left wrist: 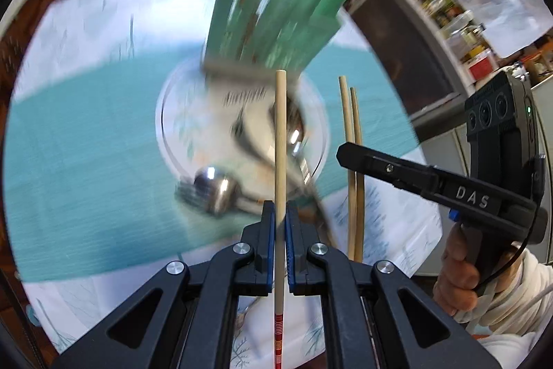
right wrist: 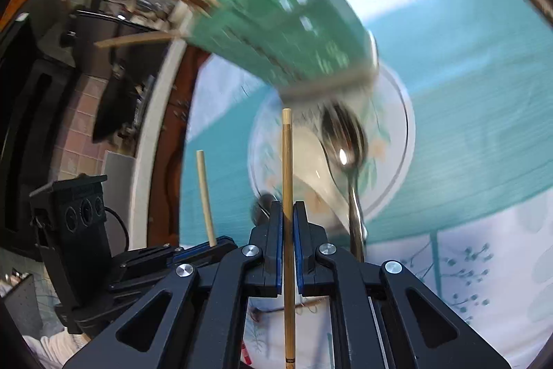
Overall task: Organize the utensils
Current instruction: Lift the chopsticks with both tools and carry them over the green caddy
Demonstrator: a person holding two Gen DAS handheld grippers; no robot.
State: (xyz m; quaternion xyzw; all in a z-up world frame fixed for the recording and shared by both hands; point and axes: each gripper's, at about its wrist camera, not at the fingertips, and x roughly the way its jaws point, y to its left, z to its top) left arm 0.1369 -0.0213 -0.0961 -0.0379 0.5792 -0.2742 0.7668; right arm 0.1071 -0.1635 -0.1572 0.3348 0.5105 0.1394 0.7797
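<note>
My left gripper point(left wrist: 280, 213) is shut on a pale wooden chopstick point(left wrist: 280, 134) with a red-striped end, held above the table. My right gripper point(right wrist: 287, 213) is shut on a darker bamboo chopstick point(right wrist: 287, 168); in the left wrist view the right gripper point(left wrist: 349, 154) appears with two sticks point(left wrist: 352, 161) at its fingers. A green slotted utensil holder point(left wrist: 276, 19) with several chopsticks in it stands behind a plate point(left wrist: 179, 140); it also shows in the right wrist view point(right wrist: 287, 23). Metal spoons point(left wrist: 217, 189) lie on the plate, and one spoon point(right wrist: 345, 140) shows in the right wrist view.
A teal placemat point(left wrist: 86, 144) lies on a white patterned tablecloth point(left wrist: 86, 16). The left gripper's body point(right wrist: 79, 217) with its pale chopstick point(right wrist: 205, 196) is at the left of the right wrist view. Shelves with jars point(left wrist: 459, 23) stand beyond the table.
</note>
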